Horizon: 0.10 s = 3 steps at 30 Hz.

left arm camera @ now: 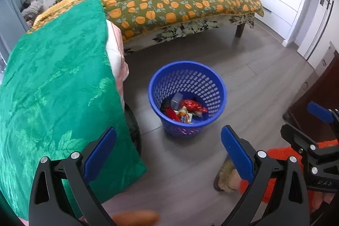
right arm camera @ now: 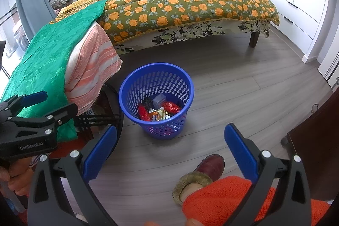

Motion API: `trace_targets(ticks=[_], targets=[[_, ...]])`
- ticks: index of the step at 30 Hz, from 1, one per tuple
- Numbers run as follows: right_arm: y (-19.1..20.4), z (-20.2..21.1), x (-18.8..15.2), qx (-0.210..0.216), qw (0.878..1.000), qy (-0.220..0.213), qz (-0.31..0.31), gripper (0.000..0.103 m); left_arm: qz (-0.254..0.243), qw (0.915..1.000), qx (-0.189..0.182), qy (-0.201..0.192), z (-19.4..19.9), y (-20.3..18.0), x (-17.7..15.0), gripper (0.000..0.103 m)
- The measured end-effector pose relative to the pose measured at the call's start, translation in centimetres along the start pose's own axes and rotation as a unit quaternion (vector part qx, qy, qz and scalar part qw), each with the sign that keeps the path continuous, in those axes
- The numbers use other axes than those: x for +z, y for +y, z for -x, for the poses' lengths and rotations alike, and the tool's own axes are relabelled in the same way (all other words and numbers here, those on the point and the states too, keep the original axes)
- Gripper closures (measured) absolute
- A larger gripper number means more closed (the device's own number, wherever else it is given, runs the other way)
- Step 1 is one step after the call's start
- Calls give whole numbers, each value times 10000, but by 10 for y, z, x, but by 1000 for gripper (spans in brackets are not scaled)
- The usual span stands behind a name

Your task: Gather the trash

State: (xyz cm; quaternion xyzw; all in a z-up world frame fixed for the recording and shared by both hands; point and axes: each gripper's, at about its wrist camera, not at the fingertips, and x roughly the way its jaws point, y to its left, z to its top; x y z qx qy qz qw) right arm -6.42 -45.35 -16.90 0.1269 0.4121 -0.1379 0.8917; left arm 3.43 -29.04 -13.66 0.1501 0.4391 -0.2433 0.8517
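Blue fingers (left arm camera: 99,154) wide apart — nothing held

Bright daylight, overexposed white walls; strong fisheye bending, dark vignette corners; near edges blurred.

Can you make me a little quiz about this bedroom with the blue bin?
1. True or false: the blue basket is empty.
2. Which is right about the left gripper and the right gripper?
A. Both are open and hold nothing.
B. The left one grips a wrapper.
C. The right one grips the basket's rim.
3. Fill in: the basket stands on the grey wooden ____, in front of the bed.

Key:
1. False. Red wrappers and other trash lie inside.
2. A. In each wrist view the blue fingers stand wide apart with only floor between them.
3. Floor.
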Motion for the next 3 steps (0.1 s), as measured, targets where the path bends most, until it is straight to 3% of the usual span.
trace_targets(ticks=[3], targets=[[-1, 0, 1, 7, 10000, 4, 12, 5, -23, 10000, -12, 14, 0, -2, -1, 5]])
